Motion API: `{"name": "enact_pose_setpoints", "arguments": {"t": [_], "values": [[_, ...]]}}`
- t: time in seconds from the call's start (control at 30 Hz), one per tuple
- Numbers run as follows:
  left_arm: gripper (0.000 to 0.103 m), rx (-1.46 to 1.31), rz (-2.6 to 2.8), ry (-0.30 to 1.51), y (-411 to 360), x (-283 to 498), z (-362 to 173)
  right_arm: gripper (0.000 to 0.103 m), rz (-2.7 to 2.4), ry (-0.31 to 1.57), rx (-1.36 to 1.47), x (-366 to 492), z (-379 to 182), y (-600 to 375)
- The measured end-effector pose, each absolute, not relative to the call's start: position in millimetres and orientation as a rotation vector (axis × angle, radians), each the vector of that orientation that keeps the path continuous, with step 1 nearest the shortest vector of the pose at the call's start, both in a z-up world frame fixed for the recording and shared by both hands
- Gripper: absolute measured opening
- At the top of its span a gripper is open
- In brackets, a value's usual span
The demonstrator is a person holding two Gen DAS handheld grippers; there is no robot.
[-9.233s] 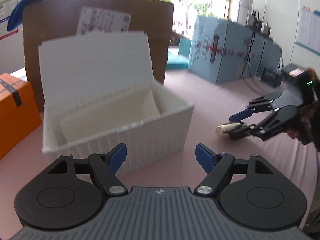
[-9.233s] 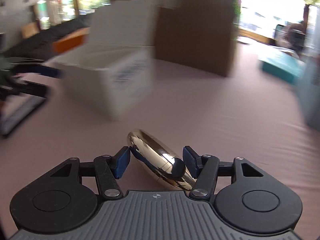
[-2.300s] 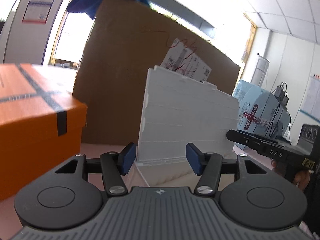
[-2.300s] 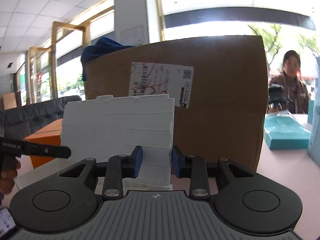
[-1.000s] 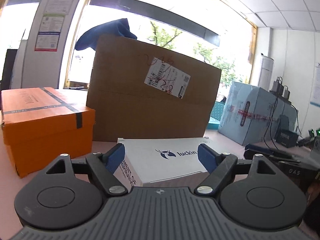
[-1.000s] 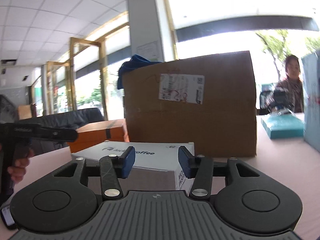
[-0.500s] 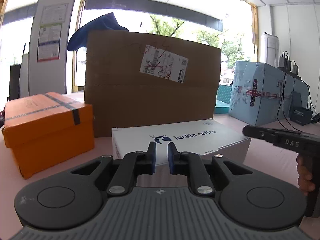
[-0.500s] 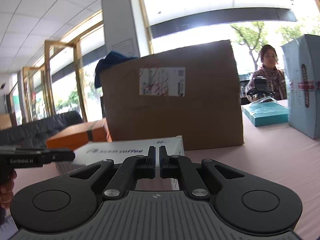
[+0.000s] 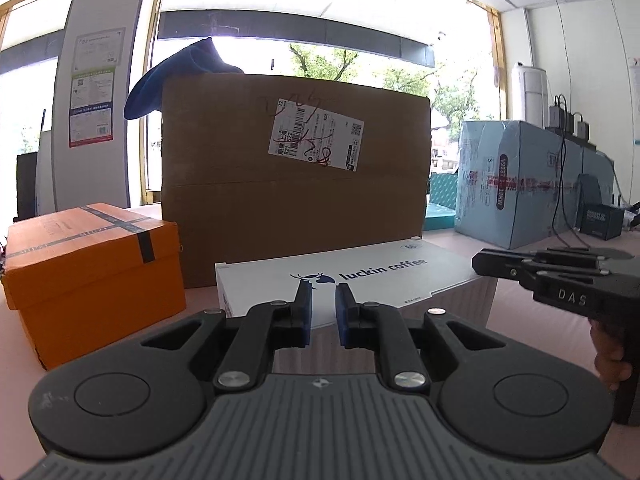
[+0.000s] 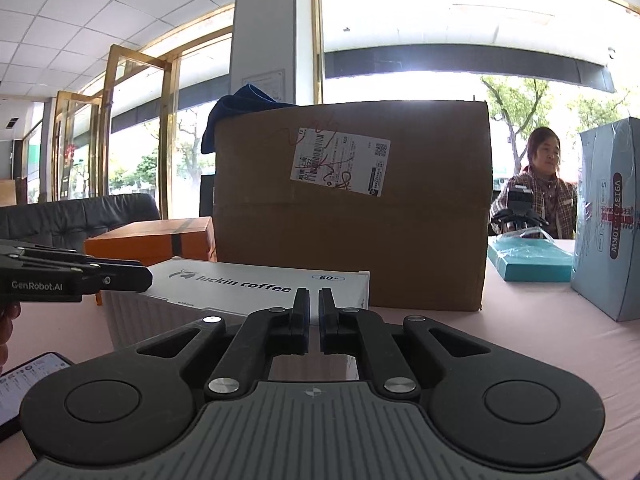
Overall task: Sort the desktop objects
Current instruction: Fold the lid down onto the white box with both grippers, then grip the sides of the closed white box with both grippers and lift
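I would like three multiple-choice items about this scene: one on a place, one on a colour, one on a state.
1. Where is the white box relative to the cardboard box?
A. On top of it
B. In front of it
C. Inside it

2. What colour is the taped box beside the cardboard box?
A. Orange
B. Green
C. Black

3. What is the state of the white box's lid?
A. Standing open
B. Removed
C. Closed flat

Answers: 1 B, the white box stands nearer both cameras, with the cardboard box rising behind it. 2 A, its sides are orange with dark tape. 3 C, the printed lid lies flat on the box.
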State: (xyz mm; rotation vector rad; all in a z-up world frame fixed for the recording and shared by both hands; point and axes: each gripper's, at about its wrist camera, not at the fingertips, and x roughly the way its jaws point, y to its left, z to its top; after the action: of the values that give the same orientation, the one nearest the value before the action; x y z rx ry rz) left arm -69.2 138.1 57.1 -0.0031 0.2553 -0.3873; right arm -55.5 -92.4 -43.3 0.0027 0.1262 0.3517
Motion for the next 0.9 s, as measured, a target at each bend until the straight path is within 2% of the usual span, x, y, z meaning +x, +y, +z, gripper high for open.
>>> {"name": "enact_pose_setpoints", "arguments": {"t": [0.13,0.2,0.27,0.3,0.33,0.43,0.5,0.63,0.7,0.8,0.87,0.9], "values": [[0.012,-0.046,-0.402,0.266,144.4,-68.3,59.4,0.006,0.400,0.126,0.087,-54.6,-44.2,-106.4],[0.015,-0.067,-0.409,0.271,147.5,-67.8,60.5,0.012,0.458,0.142,0.184,-51.5,-43.8,-119.4],[0.042,-0.088,-0.417,0.276,150.6,-67.3,61.6,0.028,0.516,0.162,0.294,-48.5,-42.2,-131.3],[0.082,-0.108,-0.411,0.272,153.4,-67.5,62.3,0.057,0.526,0.154,0.336,-49.5,-41.2,-135.5],[0.103,-0.152,-0.380,0.251,159.4,-68.7,63.6,0.081,0.522,0.134,0.366,-52.0,-40.1,-138.9],[0.103,-0.271,-0.317,0.230,177.6,-68.5,67.5,0.090,0.413,0.020,0.363,-65.9,-36.1,-141.4],[0.103,-0.320,-0.312,0.266,184.5,-61.7,68.1,0.099,0.393,0.018,0.354,-65.2,-34.2,-141.4],[0.103,-0.416,-0.347,0.421,188.8,-38.6,58.1,0.099,0.484,0.278,0.525,-33.1,-48.4,-148.1],[0.103,-0.466,-0.390,0.488,189.4,-30.5,51.3,0.099,0.491,0.348,0.579,-23.3,-54.0,-149.8],[0.103,-0.514,-0.426,0.542,189.1,-23.7,45.1,0.098,0.490,0.363,0.604,-22.6,-56.3,-152.1],[0.103,-0.529,-0.436,0.555,189.2,-23.2,42.5,0.094,0.495,0.346,0.612,-26.6,-54.3,-154.7],[0.103,-0.536,-0.441,0.562,190.1,-21.1,42.2,0.089,0.492,0.335,0.604,-28.3,-52.8,-155.5]]}}
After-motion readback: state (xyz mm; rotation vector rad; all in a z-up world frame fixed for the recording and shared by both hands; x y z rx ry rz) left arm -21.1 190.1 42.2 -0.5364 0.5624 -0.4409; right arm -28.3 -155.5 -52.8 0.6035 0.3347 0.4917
